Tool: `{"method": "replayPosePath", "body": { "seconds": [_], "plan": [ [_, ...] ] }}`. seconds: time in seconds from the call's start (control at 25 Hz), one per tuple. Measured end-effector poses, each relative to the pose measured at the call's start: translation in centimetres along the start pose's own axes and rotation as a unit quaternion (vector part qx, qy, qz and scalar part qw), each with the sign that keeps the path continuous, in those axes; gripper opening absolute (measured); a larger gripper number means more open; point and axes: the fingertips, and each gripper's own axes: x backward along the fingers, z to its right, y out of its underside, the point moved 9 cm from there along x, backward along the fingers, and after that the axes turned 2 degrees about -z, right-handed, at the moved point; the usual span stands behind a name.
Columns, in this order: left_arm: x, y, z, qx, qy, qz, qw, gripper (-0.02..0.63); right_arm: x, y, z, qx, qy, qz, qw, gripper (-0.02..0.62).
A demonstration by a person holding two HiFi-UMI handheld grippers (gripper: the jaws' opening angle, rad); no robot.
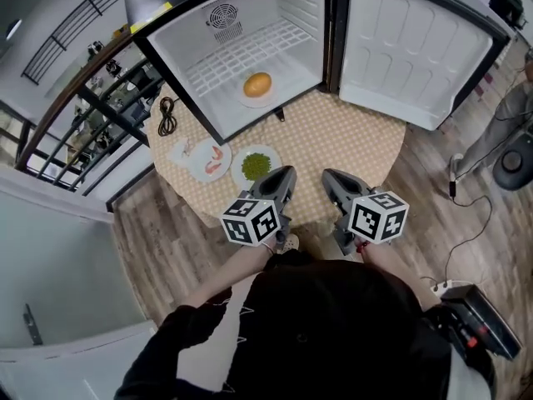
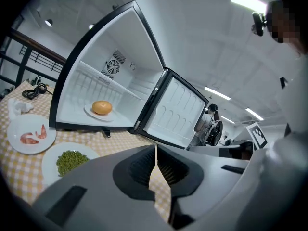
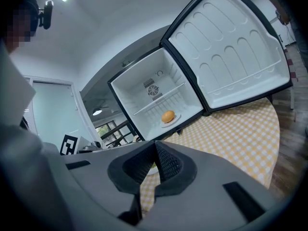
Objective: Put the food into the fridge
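Observation:
A small white fridge (image 1: 179, 36) stands open on a round checked table (image 1: 350, 136), its door (image 1: 408, 48) swung out to the right. On its floor a round golden bun (image 1: 257, 83) rests on a white plate; the bun (image 2: 101, 107) also shows in both gripper views (image 3: 168, 116). In front of the fridge lie a plate of shrimp (image 1: 210, 160) and a plate of green peas (image 1: 256, 165). My left gripper (image 1: 288, 174) hovers just right of the peas plate (image 2: 71, 161), shut and empty. Beside it, my right gripper (image 1: 327, 176) is shut too, holding nothing.
A coiled black cable (image 1: 167, 115) and a crumpled tissue (image 1: 180, 149) lie at the table's left. A metal railing (image 1: 75, 98) runs along the left. At the far right stands a person (image 1: 508, 111); a power strip (image 1: 441, 288) and cords lie on the wooden floor.

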Motion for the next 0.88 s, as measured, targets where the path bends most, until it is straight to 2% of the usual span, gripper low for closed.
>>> {"method": "replayPosePath", "body": {
  "seconds": [0.44, 0.64, 0.88],
  "plan": [
    [3.7, 5.3, 7.0, -0.020, -0.022, 0.012, 0.9995, 0.025, 7.3, 4.3, -0.4, 0.017, -0.021, -0.023, 0.999, 0.015],
    [5.5, 7.2, 8.4, -0.029, -0.033, 0.015, 0.9989, 0.025, 9.0, 6.0, -0.7, 0.022, -0.029, -0.029, 0.999, 0.015],
    [6.7, 8.7, 9.2, -0.020, -0.046, 0.012, 0.9987, 0.025, 10.5, 7.2, -1.1, 0.023, -0.035, -0.038, 0.998, 0.015]
  ]
}}
